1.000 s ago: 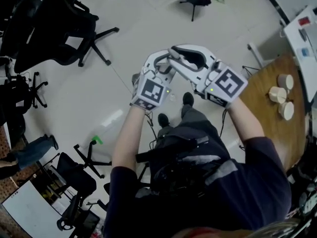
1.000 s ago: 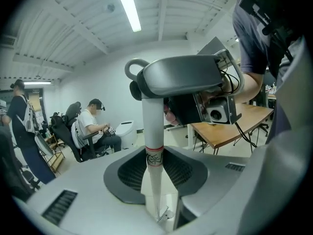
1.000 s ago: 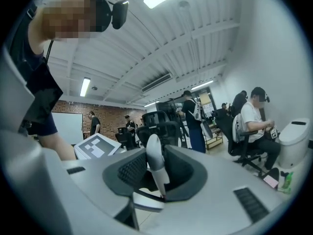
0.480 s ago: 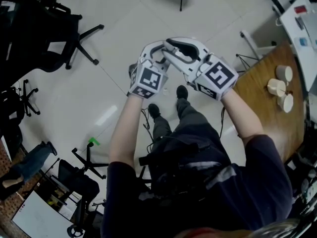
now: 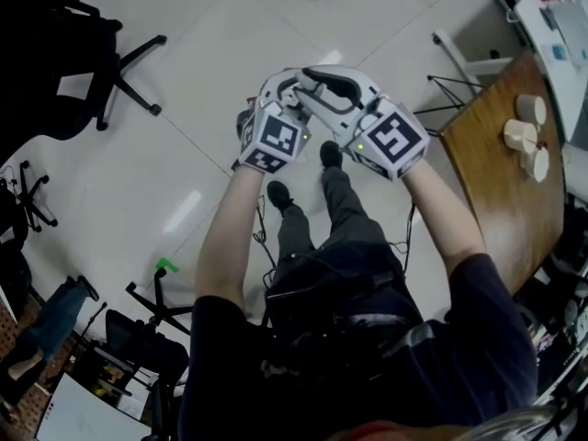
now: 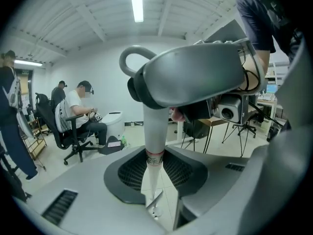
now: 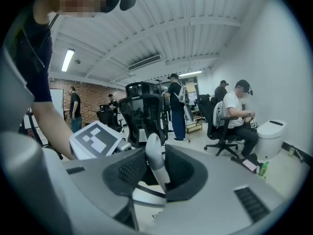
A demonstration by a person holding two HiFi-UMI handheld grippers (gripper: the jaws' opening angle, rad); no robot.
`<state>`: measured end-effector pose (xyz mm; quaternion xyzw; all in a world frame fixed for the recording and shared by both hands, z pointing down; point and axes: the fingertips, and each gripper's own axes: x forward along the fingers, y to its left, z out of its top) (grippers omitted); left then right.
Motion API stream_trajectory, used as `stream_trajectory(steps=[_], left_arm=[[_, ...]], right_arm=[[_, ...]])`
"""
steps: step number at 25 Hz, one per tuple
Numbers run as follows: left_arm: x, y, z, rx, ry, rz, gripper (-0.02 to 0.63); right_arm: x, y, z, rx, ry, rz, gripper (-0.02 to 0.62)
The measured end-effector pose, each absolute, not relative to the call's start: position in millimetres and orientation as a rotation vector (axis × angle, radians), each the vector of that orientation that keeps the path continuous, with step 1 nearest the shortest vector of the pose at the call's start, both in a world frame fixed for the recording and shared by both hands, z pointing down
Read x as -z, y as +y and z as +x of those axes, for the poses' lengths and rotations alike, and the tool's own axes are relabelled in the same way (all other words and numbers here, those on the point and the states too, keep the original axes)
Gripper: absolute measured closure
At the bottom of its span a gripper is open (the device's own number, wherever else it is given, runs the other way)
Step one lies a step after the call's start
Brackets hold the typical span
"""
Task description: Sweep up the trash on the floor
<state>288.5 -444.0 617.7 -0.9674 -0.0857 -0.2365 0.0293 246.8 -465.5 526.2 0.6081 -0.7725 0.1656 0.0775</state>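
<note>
A pale grey pole handle (image 6: 155, 126) with a red band stands upright between the pads of my left gripper (image 6: 154, 163), which is shut on it. The pole runs down to the tiled floor. Its rounded top end (image 7: 153, 153) sits between the pads of my right gripper (image 7: 157, 173), shut on it just above the left one. In the head view my left gripper (image 5: 292, 88) and right gripper (image 5: 310, 75) cross close together over the floor in front of the person's shoes (image 5: 331, 154). The pole's lower end is hidden, and I can make out no trash.
Black office chairs (image 5: 55, 53) crowd the left. A wooden table (image 5: 496, 182) with paper cups (image 5: 524, 136) is at the right. A green scrap (image 5: 165, 266) lies on the floor. A seated person (image 6: 80, 111) and standing people (image 7: 176, 106) are across the room.
Both grippers have sunk together toward the floor, still side by side on the handle. The chairs and floor have slid toward the top of the head view.
</note>
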Motion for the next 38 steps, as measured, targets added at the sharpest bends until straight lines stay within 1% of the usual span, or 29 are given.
stream_trajectory(steps=[12, 23, 38], left_arm=[[-628.1, -411.4, 240.6, 0.726, -0.318, -3.086, 0.505], [-648.7, -379.7, 171.3, 0.855, -0.297, -3.117, 0.503], [-641.1, -379.2, 75.6, 0.891, -0.204, -3.172, 0.503]], right_arm=[[-537.3, -434.4, 201.0, -0.752, -2.268, 1.961, 0.451], [-557.5, -398.9, 124.5, -0.990, -2.276, 1.895, 0.439], [-548.8, -401.6, 27.1, -1.095, -2.317, 1.804, 0.433]])
